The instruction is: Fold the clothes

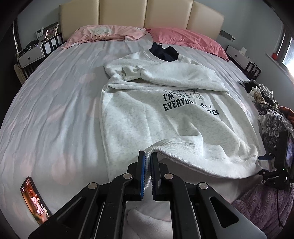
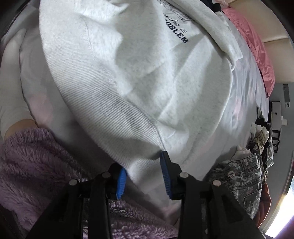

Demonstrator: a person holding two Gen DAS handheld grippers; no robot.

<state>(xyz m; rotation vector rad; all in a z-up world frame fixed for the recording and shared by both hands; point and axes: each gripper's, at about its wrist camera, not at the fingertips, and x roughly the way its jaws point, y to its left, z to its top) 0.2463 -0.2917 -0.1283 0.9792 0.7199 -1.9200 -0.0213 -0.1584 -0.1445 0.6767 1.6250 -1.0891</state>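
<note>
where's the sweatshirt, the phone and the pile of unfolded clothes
sweatshirt (image 1: 147,125): left wrist view, on the plain front below the print
phone (image 1: 35,200): left wrist view, on its lit screen
pile of unfolded clothes (image 2: 238,176): right wrist view, on the floral grey garment

Left gripper fingers pinched tight — right gripper fingers apart.

Bed: pale wrinkled sheet, cream padded headboard. On it: 2 pink pillows at head; grey sweatshirt w/ dark print, centre, sleeve folded across chest; dark garment at its collar; clothes heap at right edge; lit phone near left corner.
</note>
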